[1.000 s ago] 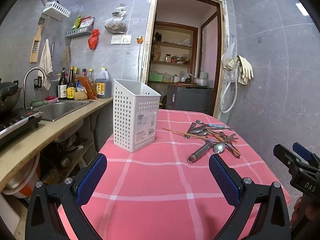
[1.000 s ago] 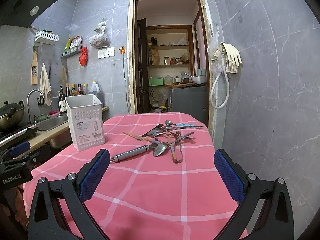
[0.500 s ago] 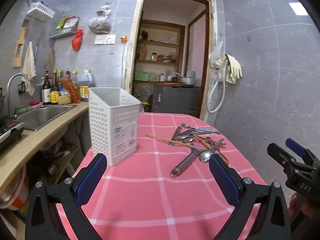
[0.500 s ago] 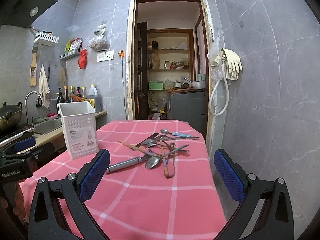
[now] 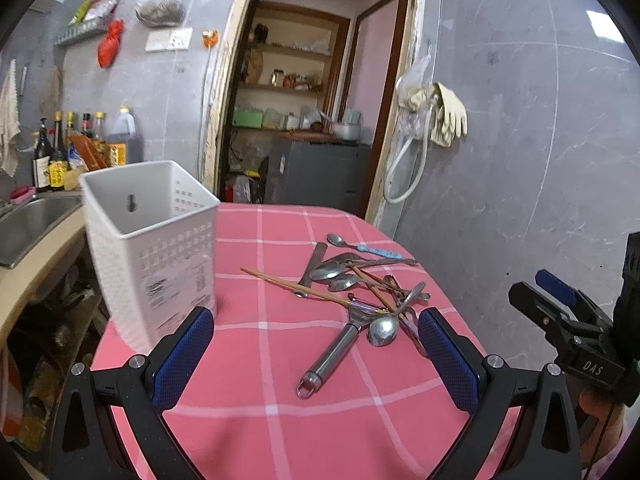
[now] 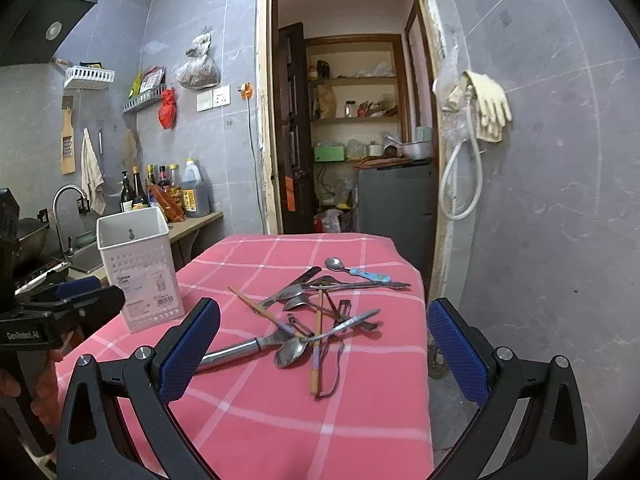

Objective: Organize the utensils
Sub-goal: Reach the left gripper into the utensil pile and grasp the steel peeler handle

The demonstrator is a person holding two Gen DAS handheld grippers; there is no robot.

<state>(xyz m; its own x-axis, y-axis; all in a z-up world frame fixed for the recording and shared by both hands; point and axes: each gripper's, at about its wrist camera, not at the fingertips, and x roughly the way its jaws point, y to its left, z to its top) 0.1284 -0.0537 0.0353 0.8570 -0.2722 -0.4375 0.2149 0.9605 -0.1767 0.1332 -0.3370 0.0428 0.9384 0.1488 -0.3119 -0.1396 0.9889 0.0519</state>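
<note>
A pile of utensils (image 5: 360, 284) lies on the pink checked table (image 5: 280, 400): spoons, chopsticks, a steel-handled peeler (image 5: 332, 352) and a blue-handled spoon (image 5: 362, 245). The pile also shows in the right wrist view (image 6: 316, 316). An empty white perforated holder (image 5: 156, 248) stands upright at the table's left; it also shows in the right wrist view (image 6: 140, 268). My left gripper (image 5: 316, 354) is open and empty, above the near table in front of the peeler handle. My right gripper (image 6: 320, 354) is open and empty, just before the pile.
A counter with a sink (image 5: 28, 224) and several bottles (image 5: 60, 152) runs along the left, close to the table. An open doorway (image 6: 352, 140) lies behind the table. A grey tiled wall with hanging gloves (image 6: 488, 108) stands to the right.
Both grippers have moved forward toward the table; the holder and the utensil pile appear larger and nearer. Both stay open and empty.
</note>
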